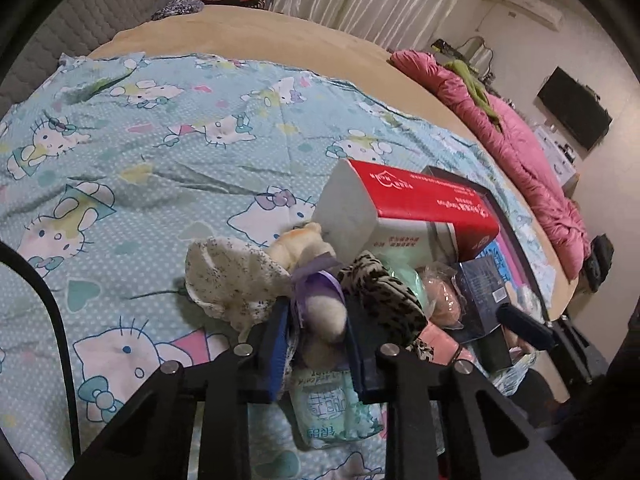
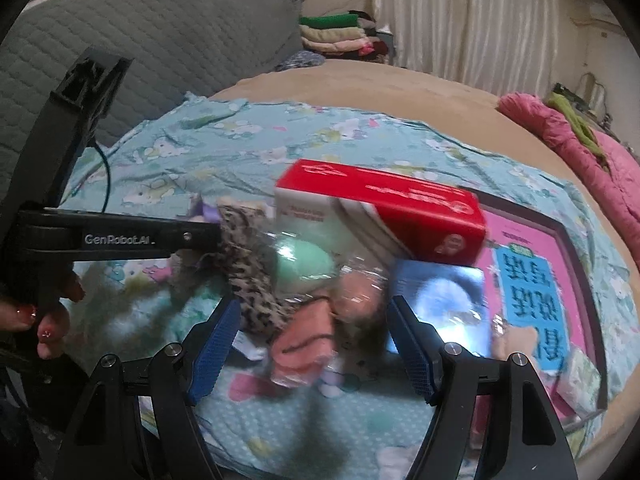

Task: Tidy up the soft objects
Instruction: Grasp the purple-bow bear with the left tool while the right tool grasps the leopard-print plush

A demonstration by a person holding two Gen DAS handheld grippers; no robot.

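My left gripper is shut on a small cream plush toy with a purple ribbon, its blue pads pressing both sides. The toy sits in a pile on the cartoon-cat sheet, between a white speckled cloth and a leopard-print cloth. My right gripper hangs open over the same pile, above a pink cloth and a clear bag of pink and green sponges. In the blurred right wrist view the left gripper reaches in from the left, held by a hand.
A red and white tissue box leans on the pile's far side. A pink and blue book, a dark blue box and a tissue pack lie around it. A pink quilt lines the right edge; folded clothes are stacked beyond.
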